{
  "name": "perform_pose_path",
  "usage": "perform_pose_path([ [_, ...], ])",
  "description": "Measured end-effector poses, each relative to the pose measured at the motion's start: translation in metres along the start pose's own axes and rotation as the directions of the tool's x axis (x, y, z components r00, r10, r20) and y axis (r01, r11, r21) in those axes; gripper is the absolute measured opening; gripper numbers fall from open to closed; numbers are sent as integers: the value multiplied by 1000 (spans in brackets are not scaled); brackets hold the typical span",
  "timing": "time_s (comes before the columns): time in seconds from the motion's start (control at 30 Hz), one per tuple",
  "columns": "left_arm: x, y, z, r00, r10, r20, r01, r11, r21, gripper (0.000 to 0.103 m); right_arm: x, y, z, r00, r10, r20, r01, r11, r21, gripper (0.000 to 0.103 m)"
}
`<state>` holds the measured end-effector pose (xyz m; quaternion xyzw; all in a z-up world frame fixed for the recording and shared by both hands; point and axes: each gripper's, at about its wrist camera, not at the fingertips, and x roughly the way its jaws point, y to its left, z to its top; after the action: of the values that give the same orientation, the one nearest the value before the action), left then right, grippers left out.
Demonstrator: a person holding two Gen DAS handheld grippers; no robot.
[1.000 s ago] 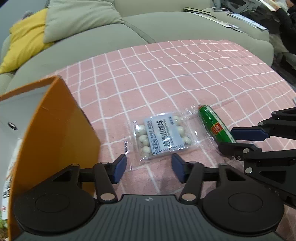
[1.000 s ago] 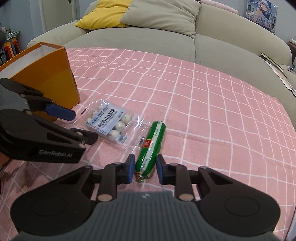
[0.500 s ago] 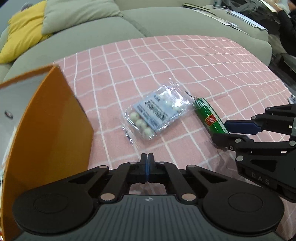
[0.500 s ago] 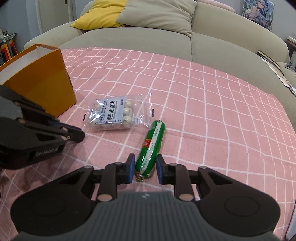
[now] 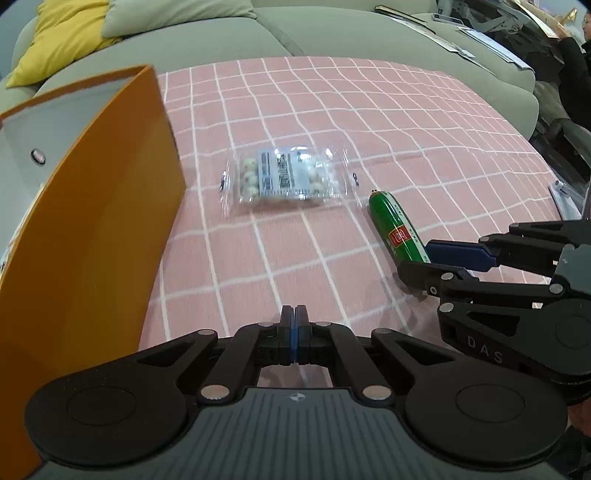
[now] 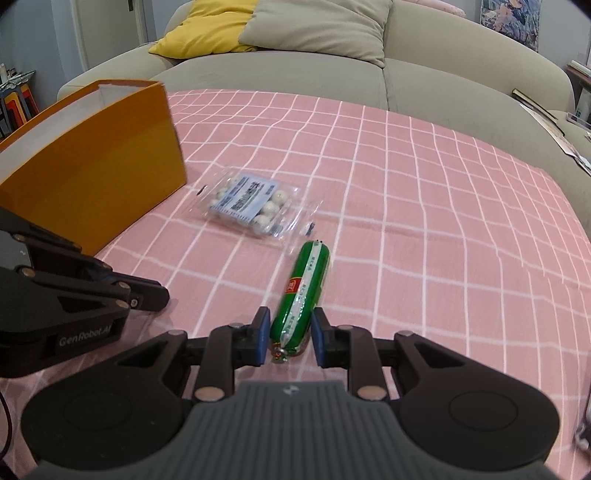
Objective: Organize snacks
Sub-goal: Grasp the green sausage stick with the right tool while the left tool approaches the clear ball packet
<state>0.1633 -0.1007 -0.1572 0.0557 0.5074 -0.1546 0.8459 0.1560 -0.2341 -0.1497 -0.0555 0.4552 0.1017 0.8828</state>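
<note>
- Left wrist view: the left gripper [image 5: 294,334] sits at the bottom centre, tilted down toward the pink checked cloth [image 5: 332,122], its two blue pads pressed flat together with nothing between them.
- Up and slightly left of it, well apart, the clear packet of white balls [image 5: 284,179] lies flat on the cloth.
- The open orange box [image 5: 92,236] fills the left side; only this view looks into its pale inner wall with a small round stud.
- At the right edge the right gripper [image 5: 417,258] reaches in from the side, its tips closed around the near end of the green sausage [image 5: 395,229].
- Only here do a dark-sleeved person at the upper right corner and papers on the sofa arm show.
- Right wrist view: the right gripper [image 6: 288,338] points down and forward at the bottom centre, its blue pads clamped on the crimped end of the green sausage [image 6: 304,288], which runs up the frame along the cloth.
- The packet [image 6: 249,205] lies just beyond the sausage's far tip, beside the orange box [image 6: 96,184] at upper left.
- The left gripper's [image 6: 162,295] closed black tip enters from the left edge.
- Only this view shows the yellow cushion [image 6: 207,31] and grey cushion [image 6: 321,27] in full on the sofa [image 6: 461,74].
</note>
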Motion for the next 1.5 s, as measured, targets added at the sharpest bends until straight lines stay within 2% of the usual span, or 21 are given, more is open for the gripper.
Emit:
perform_pose_path([
  [0.23,-12,8,3,999,-17,35,19,999,-43,0,-8,1,-3,1000,-3,14,3,1000,-18,19],
  [0.37,-18,10,15,998,-8,62,13,997,-82,7,-1,-8,14,999,-31,39,34,997,-68,19],
  [0.5,-15,10,29,997,-19,77,27,995,-100,20,13,-20,32,997,-49,57,55,992,-110,18],
  [0.73,1,11,51,997,-36,61,43,992,-120,24,43,-35,58,997,-17,70,34,969,-246,18],
  [0.9,7,20,60,995,-70,65,81,979,-189,43,61,-38,70,998,29,61,-6,940,-341,18],
  [1.0,10,26,63,993,-97,68,111,965,-238,56,63,-36,69,997,56,61,-29,928,-371,18],
  [1.2,15,34,63,991,-119,61,133,938,-321,73,46,-21,50,995,88,56,-61,928,-368,18],
  [1.4,19,43,62,995,-100,28,103,913,-395,77,26,0,27,991,131,38,-111,934,-340,18],
  [1.5,22,44,63,997,-70,9,68,911,-408,79,19,6,22,991,133,31,-118,948,-297,18],
])
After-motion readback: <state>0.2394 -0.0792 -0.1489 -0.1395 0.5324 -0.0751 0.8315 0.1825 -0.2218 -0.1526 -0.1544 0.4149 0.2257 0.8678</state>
